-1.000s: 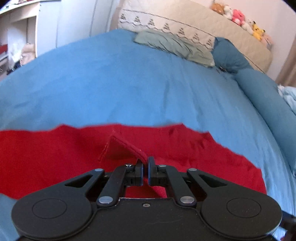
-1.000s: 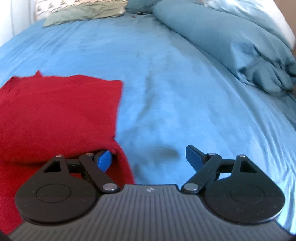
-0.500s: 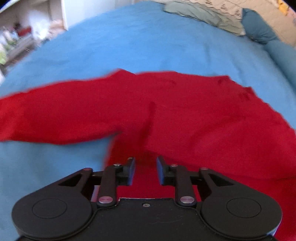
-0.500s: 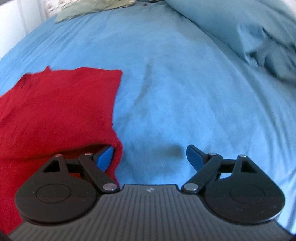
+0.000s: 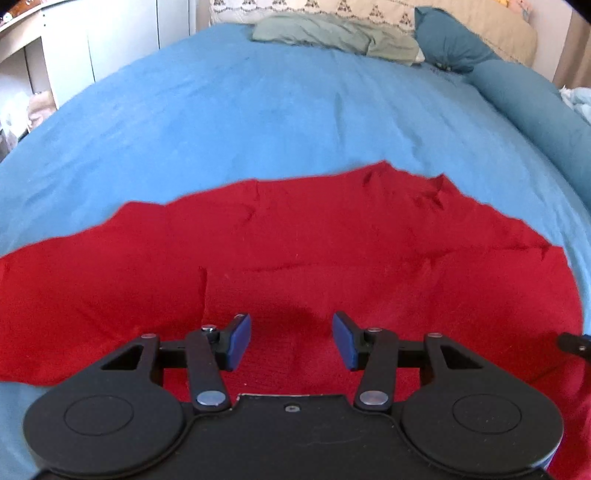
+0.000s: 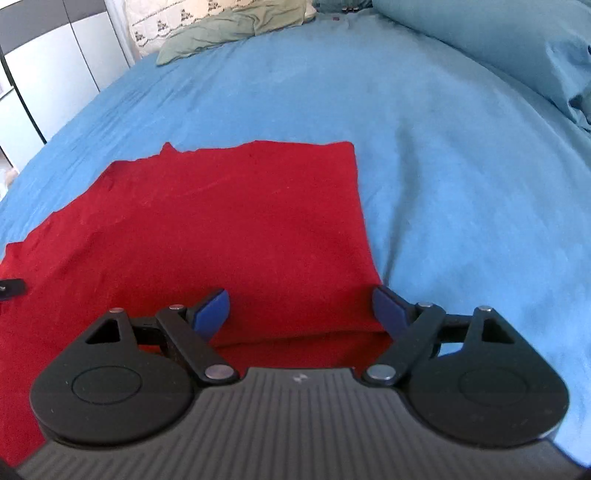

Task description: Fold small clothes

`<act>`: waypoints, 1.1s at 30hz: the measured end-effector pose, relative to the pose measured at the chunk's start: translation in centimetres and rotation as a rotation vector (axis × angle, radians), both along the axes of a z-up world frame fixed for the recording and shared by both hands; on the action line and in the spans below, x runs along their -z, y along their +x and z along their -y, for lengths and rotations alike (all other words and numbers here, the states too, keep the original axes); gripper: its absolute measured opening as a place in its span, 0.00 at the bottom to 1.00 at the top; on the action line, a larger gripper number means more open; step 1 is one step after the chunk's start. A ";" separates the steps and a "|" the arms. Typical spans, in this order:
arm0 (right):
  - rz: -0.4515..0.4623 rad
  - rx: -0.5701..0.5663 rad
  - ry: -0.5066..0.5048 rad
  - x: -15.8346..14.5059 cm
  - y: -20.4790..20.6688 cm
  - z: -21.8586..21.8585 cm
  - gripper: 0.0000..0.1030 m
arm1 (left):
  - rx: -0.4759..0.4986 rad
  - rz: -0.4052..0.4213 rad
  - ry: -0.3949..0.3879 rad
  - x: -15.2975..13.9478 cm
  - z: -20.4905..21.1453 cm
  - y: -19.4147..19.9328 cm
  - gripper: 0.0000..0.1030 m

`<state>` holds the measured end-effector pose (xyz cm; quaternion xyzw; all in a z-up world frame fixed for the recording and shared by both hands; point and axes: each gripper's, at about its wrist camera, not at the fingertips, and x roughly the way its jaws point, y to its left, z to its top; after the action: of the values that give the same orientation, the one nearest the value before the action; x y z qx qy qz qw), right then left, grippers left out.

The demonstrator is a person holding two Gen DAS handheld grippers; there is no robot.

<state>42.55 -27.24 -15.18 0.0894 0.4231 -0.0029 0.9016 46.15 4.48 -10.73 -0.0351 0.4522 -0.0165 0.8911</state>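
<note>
Both grippers, left gripper (image 5: 291, 341), right gripper (image 6: 301, 314), spread over red garment (image 6: 229, 229), blue bedsheet (image 5: 258, 122).

Blue bedsheet (image 5: 258, 110) covered the whole bed. Crumpled sage-green cloth (image 5: 332, 35) lay at the head end, resting against a cream pillow with embroidered trim (image 5: 461, 18). Dark teal pillow (image 5: 447, 48) sat just beside the green cloth, with a teal bolster (image 5: 535, 110) running down the bed's edge (right side of the left wrist view). Rumpled teal duvet (image 6: 498, 48) was bunched along the far right. White cabinet (image 5: 74, 51) stood beside the bed.
</note>
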 end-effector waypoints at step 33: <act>0.027 -0.098 -0.024 1.5 -1.2 1.2 1.00 | 0.037 -0.020 0.077 1.7 0.3 -2.6 0.69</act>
<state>41.38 -28.41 -16.67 0.0575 0.4146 0.0374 0.9074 43.53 4.13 -12.48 0.0075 0.4618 -0.0153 0.8868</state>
